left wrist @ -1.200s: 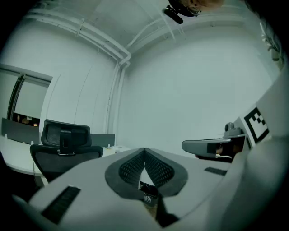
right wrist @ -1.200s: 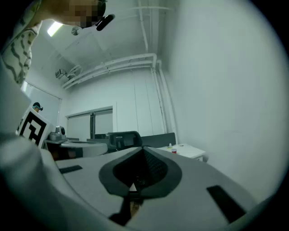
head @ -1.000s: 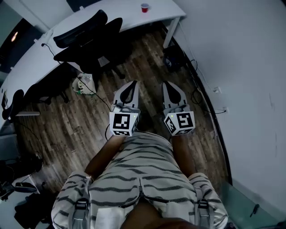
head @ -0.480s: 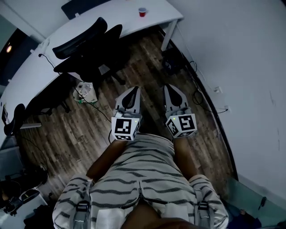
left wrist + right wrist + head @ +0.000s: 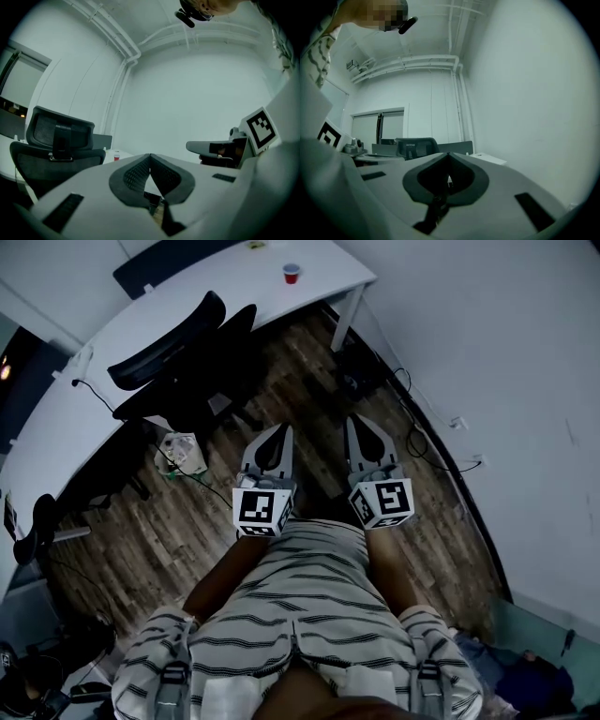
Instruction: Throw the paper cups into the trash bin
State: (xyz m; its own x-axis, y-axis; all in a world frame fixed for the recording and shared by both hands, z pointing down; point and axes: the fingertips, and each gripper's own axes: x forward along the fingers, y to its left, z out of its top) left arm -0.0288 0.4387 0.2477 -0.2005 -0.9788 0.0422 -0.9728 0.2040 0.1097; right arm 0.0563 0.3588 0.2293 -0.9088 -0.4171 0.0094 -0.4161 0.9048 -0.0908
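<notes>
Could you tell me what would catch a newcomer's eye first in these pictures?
The left hand-held gripper and right hand-held gripper, both shut and empty, sit at the centre of the head view. Then comes the red paper cup on the white desk at the top, beyond the black office chairs.

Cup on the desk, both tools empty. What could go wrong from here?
1. Left tool and right tool are both shut; reaching the red cup that way would likely knock it over on the white desk.
2. Cable clutter lies on the floor beside the office chairs: a trip or snag risk on the way.
3. No trash bin shows in any view.
</notes>
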